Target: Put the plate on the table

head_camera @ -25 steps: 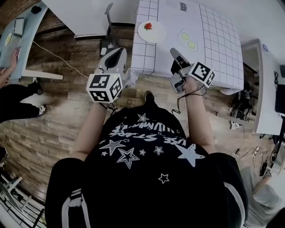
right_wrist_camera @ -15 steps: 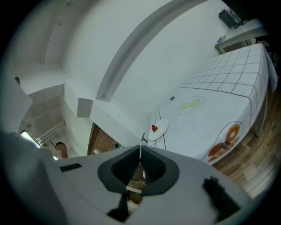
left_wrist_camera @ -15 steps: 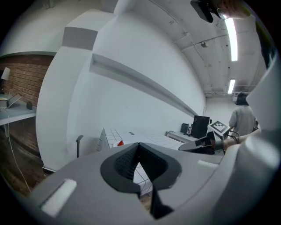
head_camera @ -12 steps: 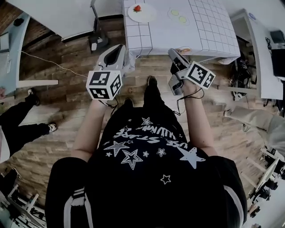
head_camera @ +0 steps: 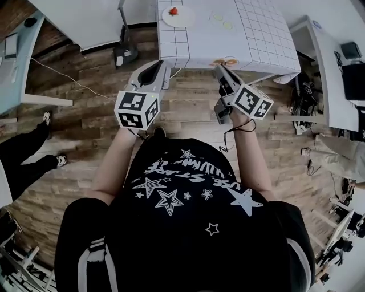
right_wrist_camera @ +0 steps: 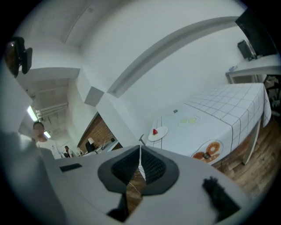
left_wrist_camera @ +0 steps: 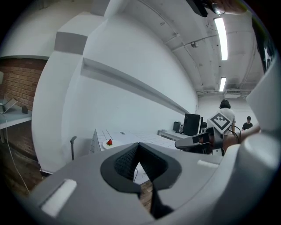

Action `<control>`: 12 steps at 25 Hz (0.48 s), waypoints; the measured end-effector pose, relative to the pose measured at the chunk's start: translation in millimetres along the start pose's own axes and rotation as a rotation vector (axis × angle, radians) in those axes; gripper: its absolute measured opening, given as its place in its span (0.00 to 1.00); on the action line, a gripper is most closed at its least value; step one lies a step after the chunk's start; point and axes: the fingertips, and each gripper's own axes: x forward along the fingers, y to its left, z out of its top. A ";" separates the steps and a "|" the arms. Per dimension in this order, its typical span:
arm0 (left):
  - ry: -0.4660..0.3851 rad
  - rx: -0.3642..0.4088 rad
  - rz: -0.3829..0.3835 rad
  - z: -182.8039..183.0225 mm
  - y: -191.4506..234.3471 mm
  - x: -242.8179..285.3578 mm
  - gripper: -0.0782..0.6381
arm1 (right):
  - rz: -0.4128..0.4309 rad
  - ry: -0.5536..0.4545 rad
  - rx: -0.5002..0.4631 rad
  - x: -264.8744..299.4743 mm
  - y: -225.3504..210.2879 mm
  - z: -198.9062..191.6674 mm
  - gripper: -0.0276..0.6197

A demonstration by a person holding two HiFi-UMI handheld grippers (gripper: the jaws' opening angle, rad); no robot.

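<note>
So both tools were held up in front of the person, pointing at the table point(head_camera: 256, 40) with the white gridded cloth, and neither had reached it. The left tool point(left_wrist_camera: 139, 147) was clenched, pads pressed together with nothing between them. Same deal for the right tool point(right_wrist_camera: 140, 154): clamped tight and empty.

The plate point(head_camera: 182, 19) was already sitting on the table, at the far left corner, with a little red strawberry point(head_camera: 174, 10) on it. It was well apart from both tools. Just to the right of the plate were two pale yellowish rounds point(head_camera: 222, 21) on the cloth, and a donut picture point(right_wrist_camera: 209, 152) showed on the near overhang.

The person stood on a wooden plank floor point(head_camera: 85, 108) just short of the table's near edge. Someone else's legs point(head_camera: 25, 151) poked in from the left.
</note>
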 end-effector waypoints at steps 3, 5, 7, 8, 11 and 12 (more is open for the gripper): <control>-0.022 -0.003 0.028 19.0 -16.7 -7.1 0.12 | 0.031 -0.030 -0.081 -12.0 18.4 26.7 0.07; -0.026 -0.011 0.035 15.4 -30.1 -15.1 0.12 | 0.060 -0.045 -0.073 -23.0 25.7 26.7 0.07; -0.018 -0.008 0.042 0.3 -36.1 -19.3 0.12 | 0.086 -0.040 -0.069 -24.7 25.3 13.6 0.07; -0.012 -0.006 0.049 -7.2 -39.1 -20.3 0.12 | 0.095 -0.031 -0.073 -25.3 23.3 6.6 0.07; -0.002 -0.021 0.070 -20.3 -61.5 -25.5 0.12 | 0.113 -0.013 -0.084 -41.3 17.2 -1.8 0.07; 0.000 -0.026 0.073 -22.7 -72.6 -28.9 0.12 | 0.118 -0.012 -0.087 -51.1 16.7 -1.8 0.07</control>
